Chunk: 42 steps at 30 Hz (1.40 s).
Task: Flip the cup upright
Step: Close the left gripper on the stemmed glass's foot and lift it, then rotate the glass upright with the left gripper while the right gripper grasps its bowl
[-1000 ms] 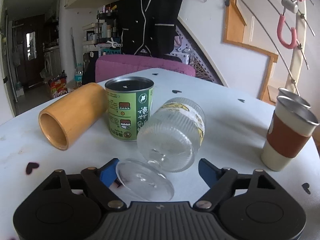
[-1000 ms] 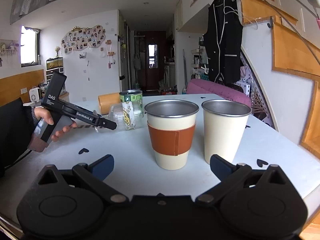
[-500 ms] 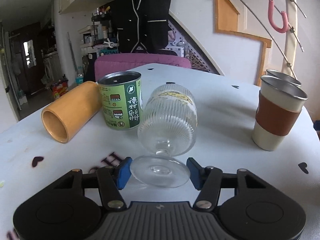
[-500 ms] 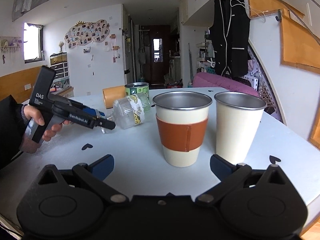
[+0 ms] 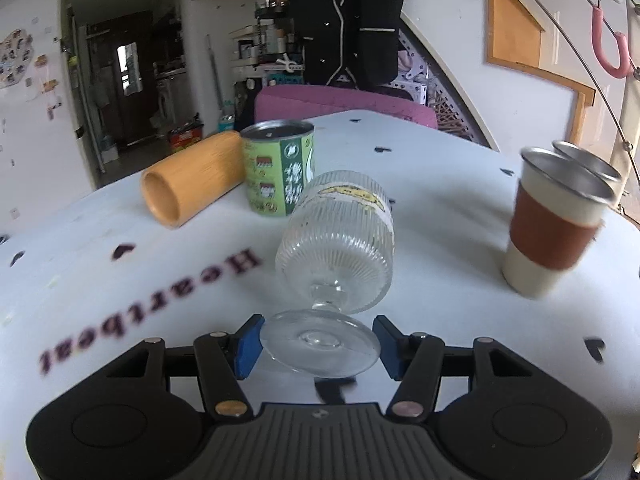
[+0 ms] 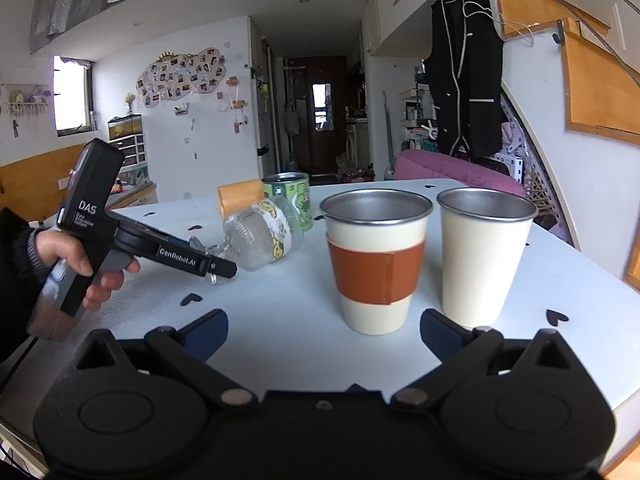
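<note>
A clear ribbed glass goblet (image 5: 336,248) with a yellow label lies tilted, mouth pointing away from me, its round foot (image 5: 320,342) between my left gripper's blue pads. My left gripper (image 5: 318,346) is shut on the foot and holds the goblet raised off the white table (image 5: 440,240). In the right wrist view the goblet (image 6: 260,236) hangs tilted from the left gripper (image 6: 214,268), bowl end higher. My right gripper (image 6: 324,326) is open and empty, low over the table's near edge.
A green tin can (image 5: 280,172) stands behind the goblet, with a bamboo cup (image 5: 192,182) lying on its side beside it. Two steel-rimmed cups stand at the right: one with a brown sleeve (image 6: 376,264) and a plain cream one (image 6: 482,256).
My left gripper closed on the goblet's foot and lifted it off the table, moving up and back. The right gripper has barely moved.
</note>
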Tool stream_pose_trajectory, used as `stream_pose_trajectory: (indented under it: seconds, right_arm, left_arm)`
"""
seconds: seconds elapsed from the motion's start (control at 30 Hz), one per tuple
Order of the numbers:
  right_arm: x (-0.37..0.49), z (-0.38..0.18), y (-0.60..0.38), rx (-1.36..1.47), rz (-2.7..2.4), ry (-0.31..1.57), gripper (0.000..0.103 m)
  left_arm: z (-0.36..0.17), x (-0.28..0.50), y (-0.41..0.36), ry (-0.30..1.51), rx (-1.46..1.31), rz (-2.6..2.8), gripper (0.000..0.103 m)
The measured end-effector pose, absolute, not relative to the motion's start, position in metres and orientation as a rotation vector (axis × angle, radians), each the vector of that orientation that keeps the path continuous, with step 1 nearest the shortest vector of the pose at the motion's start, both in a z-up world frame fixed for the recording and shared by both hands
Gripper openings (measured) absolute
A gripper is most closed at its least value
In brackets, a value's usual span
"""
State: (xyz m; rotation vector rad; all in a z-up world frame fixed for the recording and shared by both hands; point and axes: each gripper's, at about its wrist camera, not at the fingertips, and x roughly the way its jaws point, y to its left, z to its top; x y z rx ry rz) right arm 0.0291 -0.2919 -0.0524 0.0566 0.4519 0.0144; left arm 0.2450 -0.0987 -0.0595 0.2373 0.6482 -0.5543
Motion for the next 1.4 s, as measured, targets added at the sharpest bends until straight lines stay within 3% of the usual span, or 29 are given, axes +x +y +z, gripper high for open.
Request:
stream_pose_trajectory:
  seconds: [0.77, 1.1, 1.27, 1.4]
  right_arm:
    - [0.026, -0.040, -0.248, 0.178, 0.231, 0.479, 0.103]
    - [0.069, -0.054, -0.231, 0.409, 0.336, 0.640, 0.103]
    - [0.096, -0.067, -0.225, 0.577, 0.353, 0.754, 0.103]
    - [0.118, -0.087, -0.222, 0.759, 0.353, 0.883, 0.103]
  left_arm:
    - [-0.053, 0.082, -0.013, 0.683, 0.281, -0.428, 0.059]
    - [-0.040, 0.080, -0.008, 0.658, 0.239, -0.419, 0.061]
    - [-0.034, 0.071, -0.005, 0.623, 0.226, -0.404, 0.049]
    - [-0.032, 0.066, -0.005, 0.619, 0.242, -0.402, 0.047]
